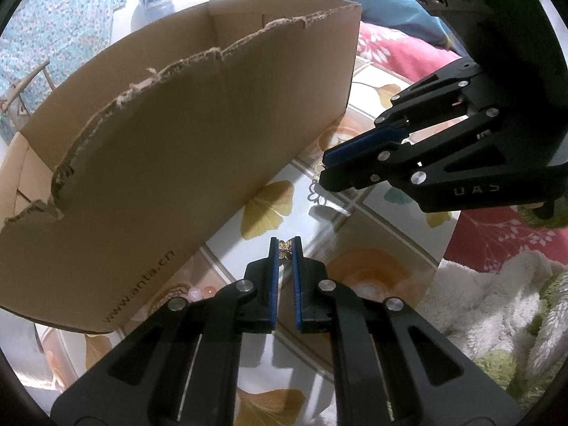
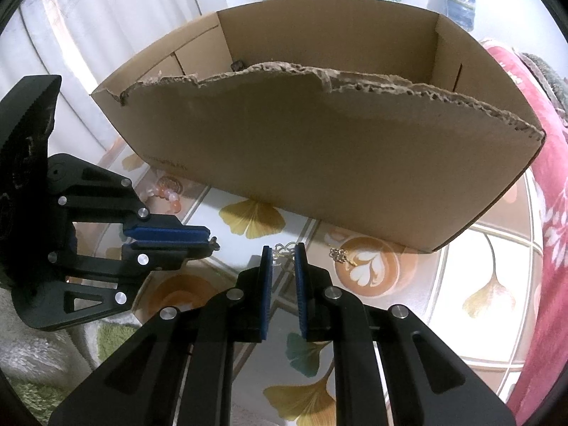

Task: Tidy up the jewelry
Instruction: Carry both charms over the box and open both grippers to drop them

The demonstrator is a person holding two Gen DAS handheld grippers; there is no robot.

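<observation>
The cardboard box (image 2: 319, 163) hides its own floor behind the torn front wall; one dark item (image 2: 237, 65) peeks over the edge (too small to identify). The bead bracelet (image 2: 167, 193) is partly covered by the left tool (image 2: 212, 238), whose tips hide a tiny trinket.

White curtain (image 2: 71, 35) behind, ginkgo-print tablecloth (image 2: 497, 248), red floral quilt (image 1: 408, 56), fluffy blanket (image 1: 497, 301).

brown box (image 2: 319, 163), ginkgo-leaf tablecloth (image 2: 497, 284)
</observation>
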